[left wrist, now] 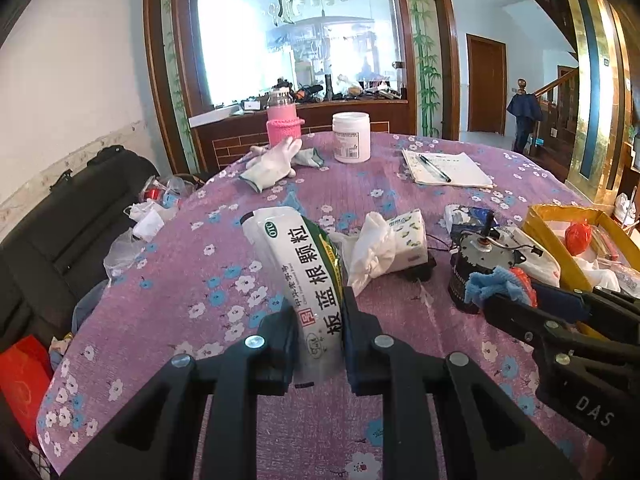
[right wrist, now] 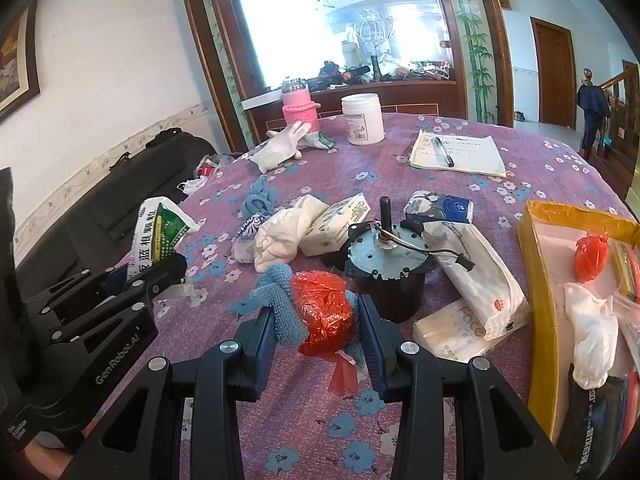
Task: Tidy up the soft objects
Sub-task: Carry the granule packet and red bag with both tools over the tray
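Between the fingers of the left gripper (left wrist: pixel 320 320) a white-and-green medicine bag (left wrist: pixel 304 280) is pinched at its lower end, its top tilted away from the fingers and up to the left. Between the fingers of the right gripper (right wrist: pixel 316 328) a red plastic bundle (right wrist: pixel 324 312) is clamped together with a blue cloth (right wrist: pixel 276 296) — the cloth is pressed against the left finger, the red bundle against the right one.

Just ahead of the right fingers a dark motor (right wrist: pixel 384 268) is seen standing on the purple flowered tablecloth (right wrist: pixel 400 160), shaft up, wires trailing to the right. Ahead and left of those fingers a crumpled white cloth (right wrist: pixel 280 240) lies against a tissue pack (right wrist: pixel 340 220); another blue cloth (right wrist: pixel 260 200) is seen beyond it. Right of the motor two more tissue packs (right wrist: pixel 476 280) are stacked loosely. Far right of the fingers a yellow box (right wrist: pixel 540 280) is seen, holding a second red bundle (right wrist: pixel 592 256) and a white cloth (right wrist: pixel 592 332).

Well ahead of both grippers, at the far edge — white gloves (left wrist: pixel 272 160), a pink-sleeved bottle (left wrist: pixel 284 120), a white jar (left wrist: pixel 352 136) and a notepad (left wrist: pixel 448 168) with a pen (left wrist: pixel 434 166) on it.
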`<state>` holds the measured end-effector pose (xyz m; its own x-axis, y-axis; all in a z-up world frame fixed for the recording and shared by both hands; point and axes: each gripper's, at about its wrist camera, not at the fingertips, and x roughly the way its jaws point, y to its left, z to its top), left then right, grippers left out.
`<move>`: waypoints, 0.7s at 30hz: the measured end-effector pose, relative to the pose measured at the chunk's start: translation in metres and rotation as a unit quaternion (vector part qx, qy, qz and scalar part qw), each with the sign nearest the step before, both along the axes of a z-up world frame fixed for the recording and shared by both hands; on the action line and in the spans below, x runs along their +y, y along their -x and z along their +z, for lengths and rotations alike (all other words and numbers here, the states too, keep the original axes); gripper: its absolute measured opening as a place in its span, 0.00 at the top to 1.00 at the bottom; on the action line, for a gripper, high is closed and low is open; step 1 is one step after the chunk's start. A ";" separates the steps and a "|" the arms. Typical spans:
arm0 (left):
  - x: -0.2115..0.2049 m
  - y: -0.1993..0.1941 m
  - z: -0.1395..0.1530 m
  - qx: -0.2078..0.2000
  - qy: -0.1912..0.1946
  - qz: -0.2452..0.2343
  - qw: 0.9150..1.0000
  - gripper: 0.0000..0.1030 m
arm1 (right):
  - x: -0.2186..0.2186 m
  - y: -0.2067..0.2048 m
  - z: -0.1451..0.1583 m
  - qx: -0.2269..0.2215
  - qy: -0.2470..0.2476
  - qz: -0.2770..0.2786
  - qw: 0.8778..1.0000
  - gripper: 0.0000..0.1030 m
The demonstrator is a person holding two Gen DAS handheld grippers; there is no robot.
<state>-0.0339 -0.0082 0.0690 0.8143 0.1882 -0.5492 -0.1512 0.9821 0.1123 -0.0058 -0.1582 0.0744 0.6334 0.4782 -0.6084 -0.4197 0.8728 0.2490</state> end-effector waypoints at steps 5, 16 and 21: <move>-0.003 0.006 0.006 -0.010 -0.006 -0.003 1.000 0.82 | -0.005 0.000 0.001 0.003 -0.010 -0.007 1.000 0.59; -0.011 0.017 0.016 -0.017 -0.002 -0.024 1.000 0.81 | -0.028 0.014 0.007 0.008 -0.043 -0.024 0.999 0.59; 0.002 0.019 0.025 -0.005 0.051 -0.060 0.997 0.81 | -0.056 0.030 0.018 -0.003 -0.061 -0.045 0.997 0.59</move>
<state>-0.0528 -0.0061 0.0939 0.8335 0.0314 -0.5516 -0.0317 0.9995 0.0090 -0.0355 -0.2140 0.0922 0.6813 0.4884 -0.5453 -0.3422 0.8710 0.3525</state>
